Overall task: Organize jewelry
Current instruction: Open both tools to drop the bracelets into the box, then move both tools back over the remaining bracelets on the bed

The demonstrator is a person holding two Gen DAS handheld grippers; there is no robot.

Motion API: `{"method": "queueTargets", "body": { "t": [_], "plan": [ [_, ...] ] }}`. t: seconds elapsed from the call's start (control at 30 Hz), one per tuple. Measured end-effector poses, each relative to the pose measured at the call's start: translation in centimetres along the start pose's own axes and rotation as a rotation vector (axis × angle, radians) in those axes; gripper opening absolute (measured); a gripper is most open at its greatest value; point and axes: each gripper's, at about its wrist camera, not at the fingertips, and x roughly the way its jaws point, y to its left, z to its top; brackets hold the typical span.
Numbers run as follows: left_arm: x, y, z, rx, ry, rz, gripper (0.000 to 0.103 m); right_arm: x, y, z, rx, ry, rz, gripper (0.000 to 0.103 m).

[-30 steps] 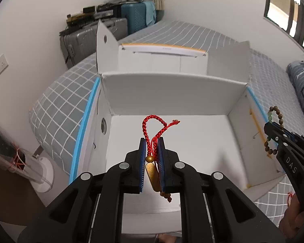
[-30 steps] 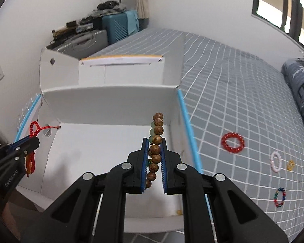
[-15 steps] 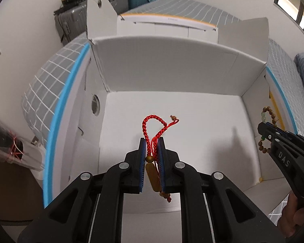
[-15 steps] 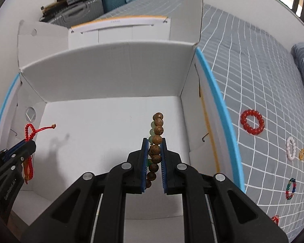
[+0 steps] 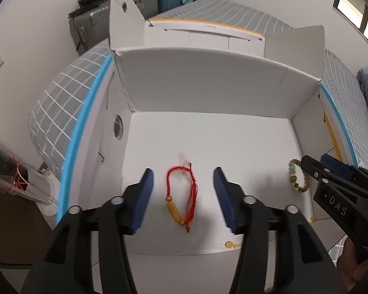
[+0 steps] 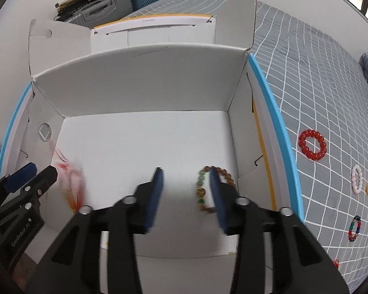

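A cardboard box (image 5: 208,90) is set on a bed (image 6: 319,78), filling the middle of both views. In it, a cord bracelet (image 5: 181,193) is laid at lower centre and a bead bracelet (image 5: 298,177) at lower right. Four more bracelets (image 6: 312,144) are scattered on the bed right of the box. Suitcases (image 5: 125,17) are stacked at upper left, behind the box.

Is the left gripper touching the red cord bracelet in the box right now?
Apart. In the left wrist view the left gripper is opening, and the red cord bracelet lies on the box floor with bare white floor between it and each pad.
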Motion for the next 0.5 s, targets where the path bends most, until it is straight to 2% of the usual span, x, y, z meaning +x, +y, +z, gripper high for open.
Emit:
{"method": "queueTargets", "body": {
  "t": [0.07,0.13,0.2,0.27,0.5],
  "plan": [
    [-0.4,0.2,0.0,-0.008,-0.015,0.006,0.066,-0.5,-0.1,0.0,0.001,-0.01,-0.002,0.054],
    [-0.9,0.4,0.0,-0.014,-0.034,0.019,0.072,-1.0,-0.1,0.0,-0.001,-0.02,-0.009,0.06],
    [-1.3,0.5,0.0,-0.023,-0.045,0.016,0.077,-1.4,-0.1,0.1,-0.001,-0.031,-0.016,0.07],
    [-1.6,0.5,0.0,-0.023,-0.057,0.021,0.083,-2.0,-0.1,0.1,-0.004,-0.043,-0.025,0.074],
    [-3.3,0.4,-0.3,-0.026,-0.106,-0.001,0.094,-4.2,-1.0,0.4,0.003,-0.097,-0.035,0.089]
  ]
}}
